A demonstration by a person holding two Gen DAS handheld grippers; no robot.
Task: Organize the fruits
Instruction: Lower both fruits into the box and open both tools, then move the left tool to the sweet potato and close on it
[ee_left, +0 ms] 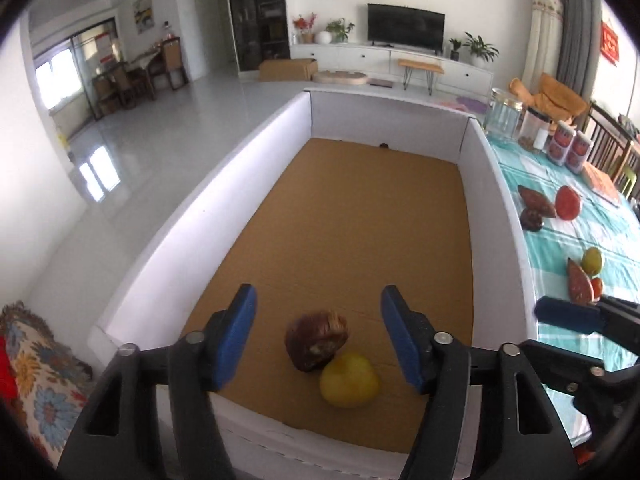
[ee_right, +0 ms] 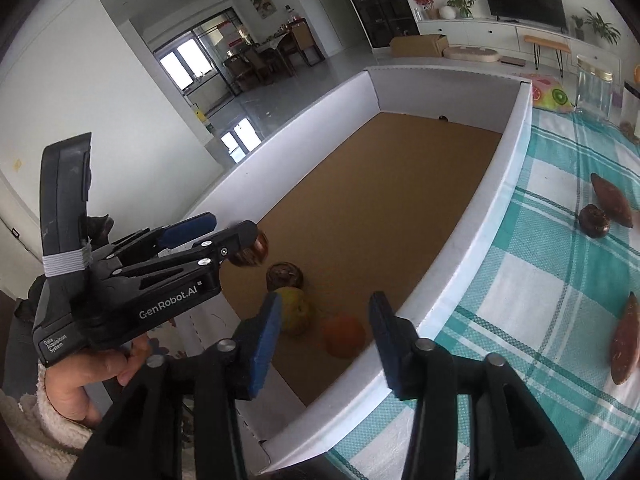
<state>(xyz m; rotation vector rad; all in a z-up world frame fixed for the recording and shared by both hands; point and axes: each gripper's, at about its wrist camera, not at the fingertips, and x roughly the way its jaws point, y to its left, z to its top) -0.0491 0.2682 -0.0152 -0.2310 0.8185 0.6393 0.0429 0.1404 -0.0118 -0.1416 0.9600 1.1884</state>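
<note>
A white box with a brown cardboard floor (ee_left: 360,220) (ee_right: 380,200) holds fruit at its near end: a dark brown fruit (ee_left: 316,340) touching a yellow-green fruit (ee_left: 350,380). The right wrist view also shows an orange fruit (ee_right: 344,334) near the yellow-green one (ee_right: 296,312) and a brown one (ee_right: 285,275). My left gripper (ee_left: 318,336) is open above the brown and yellow fruits. It also shows in the right wrist view (ee_right: 224,236). My right gripper (ee_right: 324,344) is open and empty over the box's near corner.
On the teal checked tablecloth (ee_right: 540,280) to the right of the box lie several brown, red and green fruits (ee_left: 536,200) (ee_left: 592,260) (ee_right: 612,200) (ee_right: 624,344). Glass jars (ee_left: 504,116) and cans (ee_left: 568,148) stand at the far end of the table.
</note>
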